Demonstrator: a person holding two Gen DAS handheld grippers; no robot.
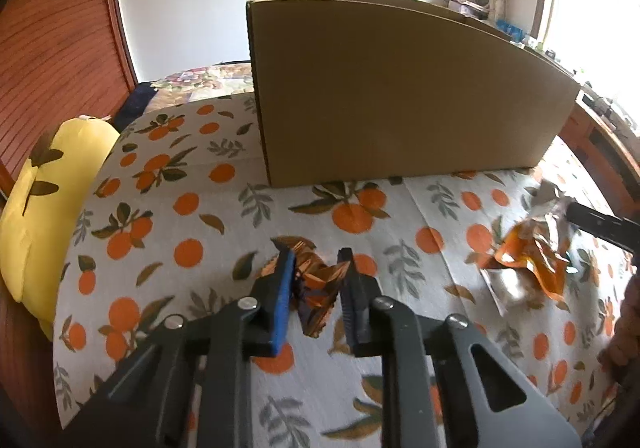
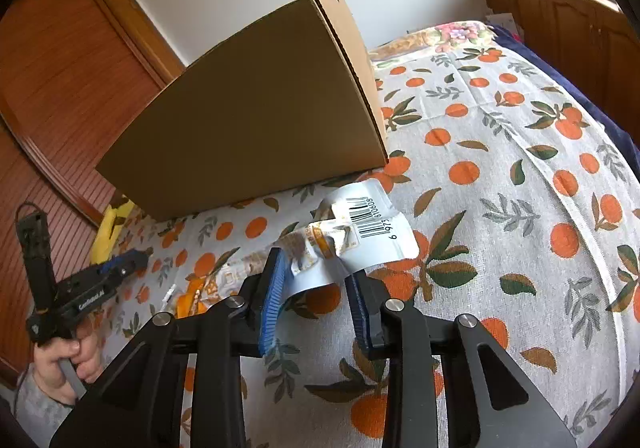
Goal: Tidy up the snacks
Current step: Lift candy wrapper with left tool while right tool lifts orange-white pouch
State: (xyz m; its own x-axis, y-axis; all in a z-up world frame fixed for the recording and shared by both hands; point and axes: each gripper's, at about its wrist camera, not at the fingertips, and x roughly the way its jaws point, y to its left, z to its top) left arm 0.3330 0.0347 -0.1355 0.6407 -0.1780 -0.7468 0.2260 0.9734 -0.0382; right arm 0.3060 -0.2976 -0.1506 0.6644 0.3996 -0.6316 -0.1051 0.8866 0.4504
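Gripping a crinkled copper foil wrapper (image 1: pixel 316 284), the left hand-held gripper (image 1: pixel 316 268) is narrow, pads pinching it just off the bed (image 1: pixel 192 215). The right hand-held gripper (image 2: pixel 316 268) clamps a glossy white and orange pouch (image 2: pixel 360 232), its long axis running away to the upper right. The cardboard box (image 1: pixel 400 95), stiff, matte and open-topped, stands directly ahead of both grippers, near, its rim above them; the bedspread is soft, orange-printed cloth.
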